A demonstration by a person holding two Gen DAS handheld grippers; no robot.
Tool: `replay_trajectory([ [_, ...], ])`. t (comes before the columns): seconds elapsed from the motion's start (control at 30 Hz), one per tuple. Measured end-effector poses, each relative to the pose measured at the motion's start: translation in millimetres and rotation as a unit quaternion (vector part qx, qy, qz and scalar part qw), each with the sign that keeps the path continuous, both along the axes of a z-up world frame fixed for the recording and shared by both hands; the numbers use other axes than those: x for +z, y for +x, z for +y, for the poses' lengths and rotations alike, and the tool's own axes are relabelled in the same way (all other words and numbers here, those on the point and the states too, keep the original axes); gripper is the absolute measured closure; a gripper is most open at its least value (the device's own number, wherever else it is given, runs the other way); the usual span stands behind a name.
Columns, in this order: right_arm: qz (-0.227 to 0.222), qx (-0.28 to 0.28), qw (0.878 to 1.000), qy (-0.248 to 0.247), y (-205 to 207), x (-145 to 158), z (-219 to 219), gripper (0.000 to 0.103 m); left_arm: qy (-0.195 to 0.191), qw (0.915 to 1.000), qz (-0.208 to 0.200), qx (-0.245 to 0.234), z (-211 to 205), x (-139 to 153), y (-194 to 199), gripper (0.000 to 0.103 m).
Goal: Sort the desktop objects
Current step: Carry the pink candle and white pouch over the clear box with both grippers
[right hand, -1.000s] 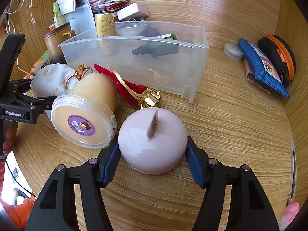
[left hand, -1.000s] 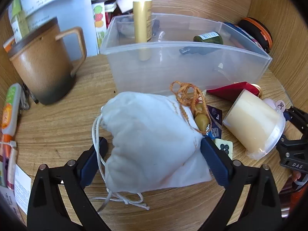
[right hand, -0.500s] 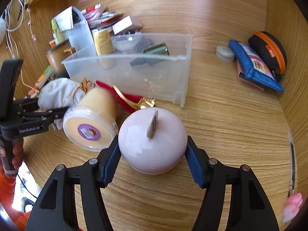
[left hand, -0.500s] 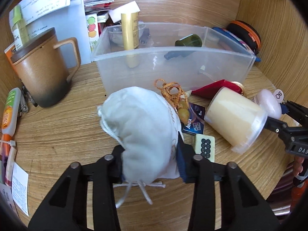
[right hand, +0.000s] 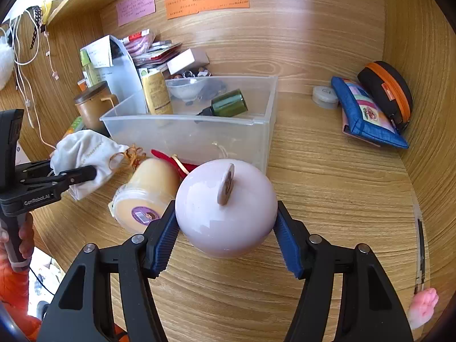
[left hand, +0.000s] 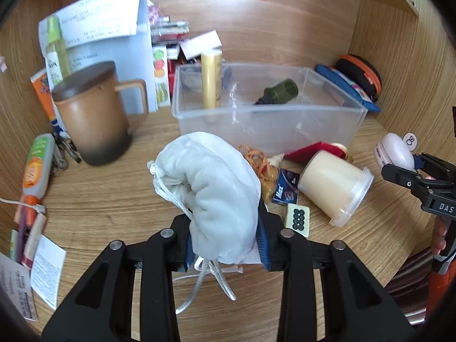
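Note:
My left gripper [left hand: 225, 239] is shut on a white drawstring pouch [left hand: 213, 191] and holds it above the desk in front of the clear plastic bin [left hand: 327, 122]. The pouch also shows in the right wrist view [right hand: 85, 154]. My right gripper [right hand: 225, 239] is shut on a round pale pink jar [right hand: 225, 211] with a flat tab on top, lifted off the desk. The jar shows in the left wrist view [left hand: 396, 154] at the far right. The bin [right hand: 256, 131] holds a gold tube [right hand: 156, 94] and a dark green bottle [right hand: 228, 105].
A cream tub [left hand: 333, 191] lies on its side by a red ribbon [left hand: 307, 154], orange cord [left hand: 256, 159], a card and a mahjong tile [left hand: 296, 219]. A brown mug [left hand: 91, 116] stands at left. A blue pouch [right hand: 367, 116] and black-orange case [right hand: 387, 91] lie at right.
My left gripper closed on the pouch and lifted it off the desk. My right gripper lifted the pink jar and drew back from the bin.

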State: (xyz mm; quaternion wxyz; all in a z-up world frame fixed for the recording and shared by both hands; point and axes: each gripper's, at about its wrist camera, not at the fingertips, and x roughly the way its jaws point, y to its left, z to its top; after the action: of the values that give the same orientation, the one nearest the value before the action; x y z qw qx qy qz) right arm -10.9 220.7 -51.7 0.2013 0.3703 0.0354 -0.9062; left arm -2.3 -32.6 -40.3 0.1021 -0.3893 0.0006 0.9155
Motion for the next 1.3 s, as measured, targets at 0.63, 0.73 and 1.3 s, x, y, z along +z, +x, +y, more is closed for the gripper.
replay_trajectory([
  [0.63,0.037,0.008,0.999,-0.011,1.7,32.6,-4.5,0.043,0.005,0.9973,0.073,-0.006,-4.1,54.9,17.9,0.069],
  [0.73,0.050,0.010,0.999,-0.012,0.8,42.8,-5.9,0.043,0.004,0.9966,0.082,-0.010,-1.2,62.7,16.8,0.069],
  [1.3,0.105,0.022,0.994,0.002,-18.4,79.5,-25.6,0.043,0.012,0.9922,0.123,-0.014,5.7,103.4,-7.4,0.069],
])
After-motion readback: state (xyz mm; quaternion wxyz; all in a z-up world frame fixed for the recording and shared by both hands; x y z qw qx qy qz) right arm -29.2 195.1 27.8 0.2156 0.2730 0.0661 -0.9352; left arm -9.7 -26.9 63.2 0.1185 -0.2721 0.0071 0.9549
